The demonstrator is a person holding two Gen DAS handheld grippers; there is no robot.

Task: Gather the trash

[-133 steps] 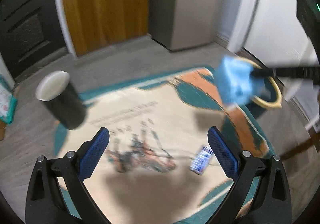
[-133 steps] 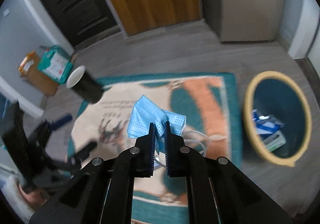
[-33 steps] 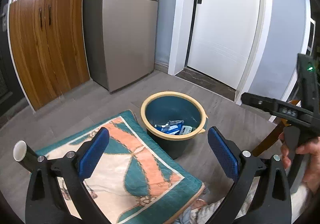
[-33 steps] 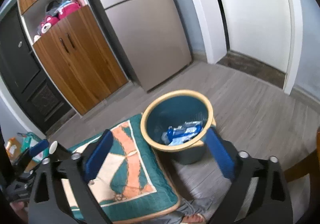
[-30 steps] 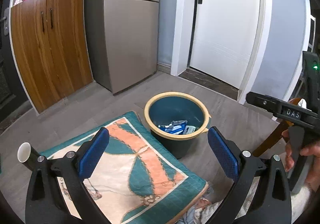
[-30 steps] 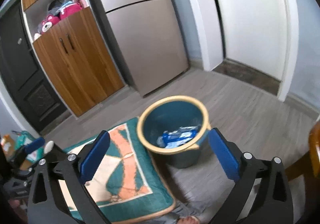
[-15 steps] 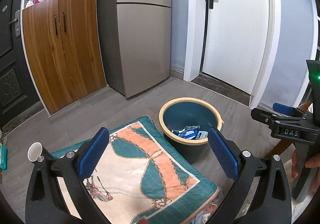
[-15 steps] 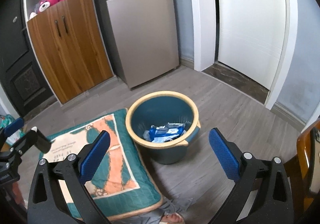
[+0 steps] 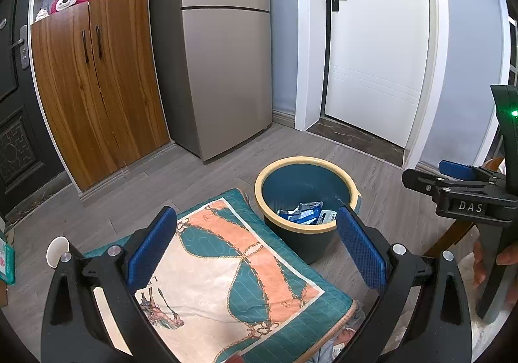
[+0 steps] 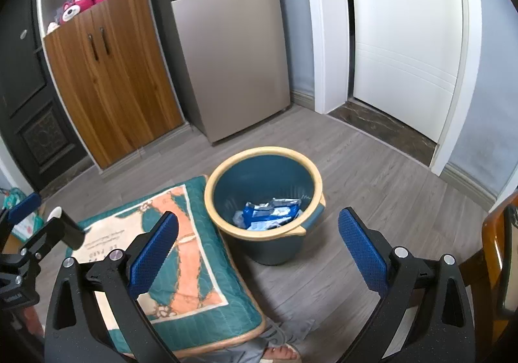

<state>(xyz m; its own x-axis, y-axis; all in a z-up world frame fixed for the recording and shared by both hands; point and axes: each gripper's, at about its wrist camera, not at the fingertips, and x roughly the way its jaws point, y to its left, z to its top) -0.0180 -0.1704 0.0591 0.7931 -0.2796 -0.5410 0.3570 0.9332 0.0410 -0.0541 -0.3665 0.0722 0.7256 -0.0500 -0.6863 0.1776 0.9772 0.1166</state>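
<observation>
Blue-padded L gripper (image 9: 255,245) spread wide, nothing btwn pads; R gripper (image 10: 257,245) likewise released, empty; both held well above floor, aimed down-fwd; R gripper also shows side-on at right edge of left wrist view w/ person's hand (image 9: 498,269) on its handle.

Near: teal/orange patterned mat (image 10: 181,253) on grey wood floor; no loose trash visible on the mat parts in view, tho gripper bodies hide some of it; black paper cup (image 10: 66,228) w/ white inside lying tipped at mat's far-left edge; teal wipes pack (image 10: 24,222) just beyond it by the wall, partly hidden.

Mid: teal bin w/ yellow rim (image 10: 264,198) just beside mat's right edge; blue/white wrappers (image 10: 270,212) lying at its bottom, so collected trash sits in bin.

Far: wood cabinet (image 10: 110,71), grey fridge (image 10: 233,55), white door (image 10: 408,39).

Step (judgement): btwn picks, hands free, prob. scanning for next item; cup looks like the remaining candidate, can't tell if wipes pack counts as trash.

Next move calls for: swing L gripper down-left to cup, line pads across cup wall, clamp lightly (paper crushes easy), carry over bin rim, release.
</observation>
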